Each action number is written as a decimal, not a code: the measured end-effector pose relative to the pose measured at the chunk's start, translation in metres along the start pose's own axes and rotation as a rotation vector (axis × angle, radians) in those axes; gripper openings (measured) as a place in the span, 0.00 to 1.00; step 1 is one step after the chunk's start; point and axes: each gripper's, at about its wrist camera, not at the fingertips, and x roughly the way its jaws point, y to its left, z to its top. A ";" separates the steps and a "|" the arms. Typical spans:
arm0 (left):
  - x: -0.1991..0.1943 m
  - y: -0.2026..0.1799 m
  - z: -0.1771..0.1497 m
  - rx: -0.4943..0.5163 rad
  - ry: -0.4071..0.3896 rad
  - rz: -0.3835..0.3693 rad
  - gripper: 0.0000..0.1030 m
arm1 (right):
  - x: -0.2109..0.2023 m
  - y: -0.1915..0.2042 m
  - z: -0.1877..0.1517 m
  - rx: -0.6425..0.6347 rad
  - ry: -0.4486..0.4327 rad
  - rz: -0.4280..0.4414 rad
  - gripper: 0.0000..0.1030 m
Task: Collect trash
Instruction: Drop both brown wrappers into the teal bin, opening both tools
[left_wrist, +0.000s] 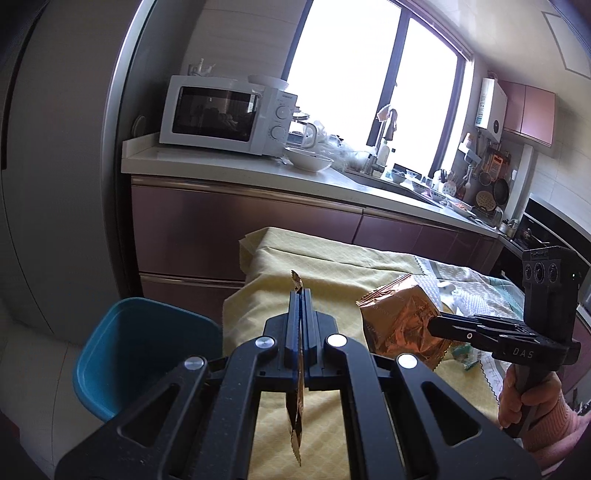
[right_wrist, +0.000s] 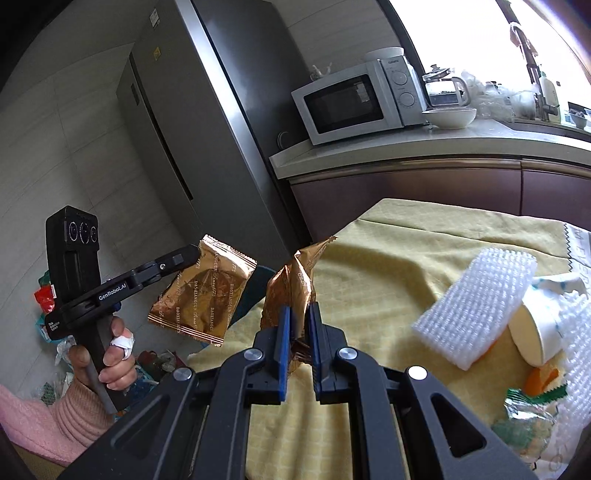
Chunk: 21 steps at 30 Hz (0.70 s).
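Note:
In the left wrist view my left gripper (left_wrist: 301, 295) is shut on a flat gold snack wrapper (left_wrist: 297, 406), seen edge-on and held over the yellow tablecloth (left_wrist: 332, 266). The right wrist view shows that same gripper (right_wrist: 194, 254) pinching the flat wrapper (right_wrist: 203, 291) by its top corner, off the table's left edge. My right gripper (right_wrist: 299, 314) is shut on a crumpled gold wrapper (right_wrist: 291, 284) above the cloth (right_wrist: 406, 243). From the left it appears as the right gripper (left_wrist: 434, 325) with the crumpled wrapper (left_wrist: 399, 321). A blue bin (left_wrist: 122, 350) stands on the floor, low left of the table.
Bubble wrap (right_wrist: 476, 306), a tipped paper cup (right_wrist: 532, 332) and a green-and-silver wrapper (right_wrist: 524, 417) lie on the table's right side. Loose packaging litters the floor (right_wrist: 48, 295) by the person's hand. Behind are a counter with a microwave (left_wrist: 225, 114), a bowl (left_wrist: 310, 158) and a fridge (right_wrist: 207, 122).

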 end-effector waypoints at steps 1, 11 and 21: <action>-0.003 0.006 0.001 -0.004 -0.006 0.013 0.01 | 0.005 0.003 0.002 -0.002 0.005 0.011 0.09; -0.016 0.068 0.006 -0.067 -0.031 0.133 0.01 | 0.058 0.032 0.022 -0.039 0.070 0.084 0.09; 0.001 0.109 -0.008 -0.113 0.009 0.214 0.01 | 0.106 0.054 0.033 -0.051 0.135 0.099 0.09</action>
